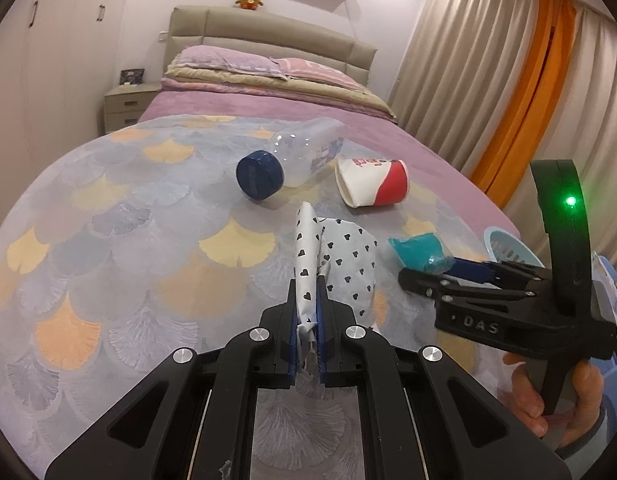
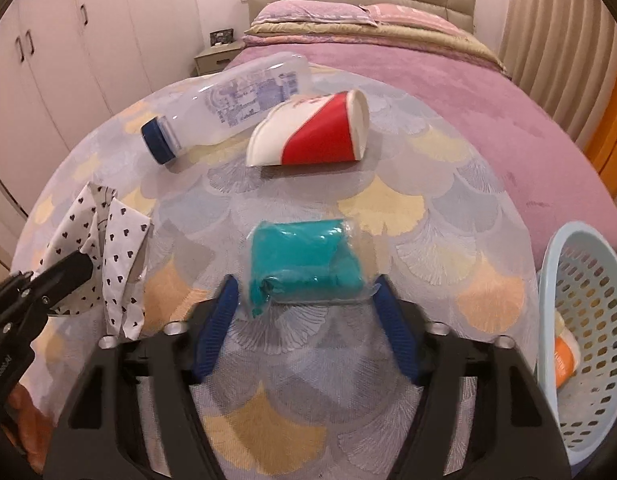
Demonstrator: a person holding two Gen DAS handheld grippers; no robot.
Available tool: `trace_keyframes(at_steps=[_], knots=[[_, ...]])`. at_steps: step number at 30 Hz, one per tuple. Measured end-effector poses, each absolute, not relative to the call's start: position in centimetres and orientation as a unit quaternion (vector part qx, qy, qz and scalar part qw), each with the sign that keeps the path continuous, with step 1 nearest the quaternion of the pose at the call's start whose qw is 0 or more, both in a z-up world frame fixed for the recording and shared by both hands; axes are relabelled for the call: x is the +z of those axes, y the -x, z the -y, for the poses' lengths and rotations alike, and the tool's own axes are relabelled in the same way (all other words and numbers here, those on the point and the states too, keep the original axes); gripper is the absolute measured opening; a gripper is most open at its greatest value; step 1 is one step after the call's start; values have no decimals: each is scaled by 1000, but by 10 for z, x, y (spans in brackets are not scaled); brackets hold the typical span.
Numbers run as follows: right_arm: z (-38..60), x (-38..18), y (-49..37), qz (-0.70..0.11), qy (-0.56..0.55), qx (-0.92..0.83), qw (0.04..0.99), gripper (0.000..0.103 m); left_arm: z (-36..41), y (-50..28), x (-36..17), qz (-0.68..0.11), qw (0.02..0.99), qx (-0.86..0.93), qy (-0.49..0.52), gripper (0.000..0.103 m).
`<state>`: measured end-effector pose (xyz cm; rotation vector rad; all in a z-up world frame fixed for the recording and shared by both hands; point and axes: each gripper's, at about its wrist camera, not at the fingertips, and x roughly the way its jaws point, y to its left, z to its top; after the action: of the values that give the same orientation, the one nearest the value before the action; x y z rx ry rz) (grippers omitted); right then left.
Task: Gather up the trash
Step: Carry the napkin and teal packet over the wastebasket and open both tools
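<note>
Left wrist view: left gripper (image 1: 307,296) clamps heart-print paper (image 1: 348,264); right gripper (image 1: 418,270), lettered perhaps "DAS", gapes.

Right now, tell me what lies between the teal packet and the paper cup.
Nothing: only bare patterned bedspread separates the teal packet from the paper cup, clearest in the right wrist view.

bottle (image 2: 228,100): clear glossy plastic, blue ribbed cap
cup (image 2: 312,132): smooth paper, red and white
teal packet (image 2: 304,260): shiny clear film
heart-print wrapper (image 1: 340,256): creased paper
basket (image 2: 580,320): perforated pale-blue plastic
bedspread (image 1: 128,240): matt woven cloth
</note>
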<state>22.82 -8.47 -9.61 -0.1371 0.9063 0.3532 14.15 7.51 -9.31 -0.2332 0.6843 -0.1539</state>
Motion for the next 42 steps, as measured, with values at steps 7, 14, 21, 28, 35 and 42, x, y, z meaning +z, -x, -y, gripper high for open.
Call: trace_keyframes(at_steps=[7,14,21,28,35,42], knots=[[97,-86,-217,-408,32,204,889,46,-78,-142,-93,-335,931,-76,122,5],[118,-57,-203,-376,17,197,905,46,-69,-140,-76,-318,934,-98,128,5],[164,-19,-187,-332,-13,171,928,46,-27,-138,-38,-285,943,-141,97,5],[210,-3,-177,-311,-27,138,940,46,20,-147,-18,-272,943,-182,61,5],[262,-11,-182,-322,-60,77,942,46,73,-156,-6,-263,939,-223,13,5],[325,-23,-200,-345,-100,-7,933,46,124,-183,-17,-287,924,-251,-25,5]])
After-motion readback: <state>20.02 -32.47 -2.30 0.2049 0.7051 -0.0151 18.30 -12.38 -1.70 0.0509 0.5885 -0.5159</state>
